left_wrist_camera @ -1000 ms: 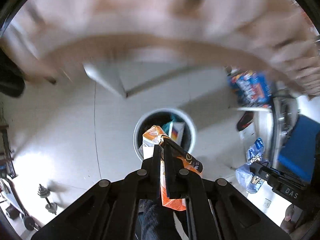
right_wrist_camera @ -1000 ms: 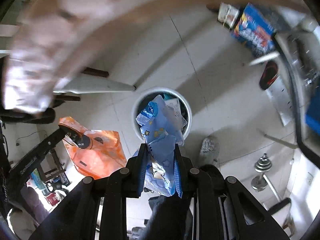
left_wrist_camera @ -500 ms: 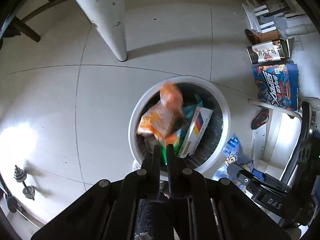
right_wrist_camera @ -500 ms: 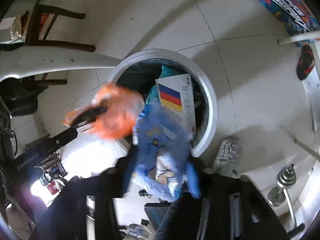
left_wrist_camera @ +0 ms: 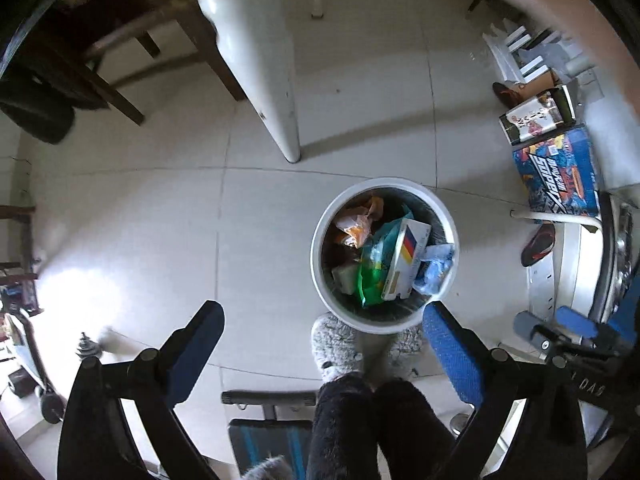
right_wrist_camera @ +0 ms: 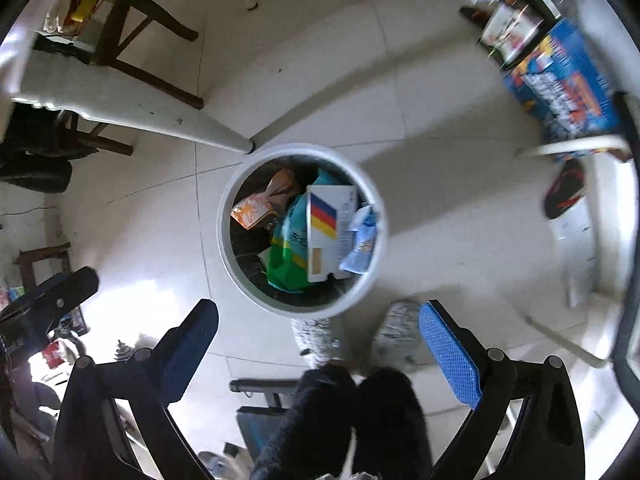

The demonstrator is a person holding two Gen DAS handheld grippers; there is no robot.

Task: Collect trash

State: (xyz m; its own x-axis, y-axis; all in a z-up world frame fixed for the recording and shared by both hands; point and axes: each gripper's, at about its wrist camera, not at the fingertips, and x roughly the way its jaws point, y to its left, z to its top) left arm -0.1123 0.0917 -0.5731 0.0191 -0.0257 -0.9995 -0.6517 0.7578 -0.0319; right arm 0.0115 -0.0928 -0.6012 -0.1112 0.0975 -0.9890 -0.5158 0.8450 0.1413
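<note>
Nearest the lenses, the left gripper (left_wrist_camera: 320,332) and the right gripper (right_wrist_camera: 318,322) are both pointed straight down with their jaws opening wide — nothing is seen between the blue pads of either, so both are judged to be empty. Just below them a person's fuzzy grey slippers (left_wrist_camera: 334,346) are planted against the near edge of the white bin (left_wrist_camera: 320,256), a stance that keeps the grippers over its mouth. Inside the bin the trash is gathered: an orange wrapper (right_wrist_camera: 260,204) at the left, a green bag (right_wrist_camera: 288,252) in the middle, a striped white box (right_wrist_camera: 330,232) leaning on it and a pale blue wrapper (right_wrist_camera: 362,240) against the right wall. Farther off, a white table leg (left_wrist_camera: 276,80) is stood just beyond the bin — and a blue carton (left_wrist_camera: 560,172) is left by the wall, well apart.
</note>
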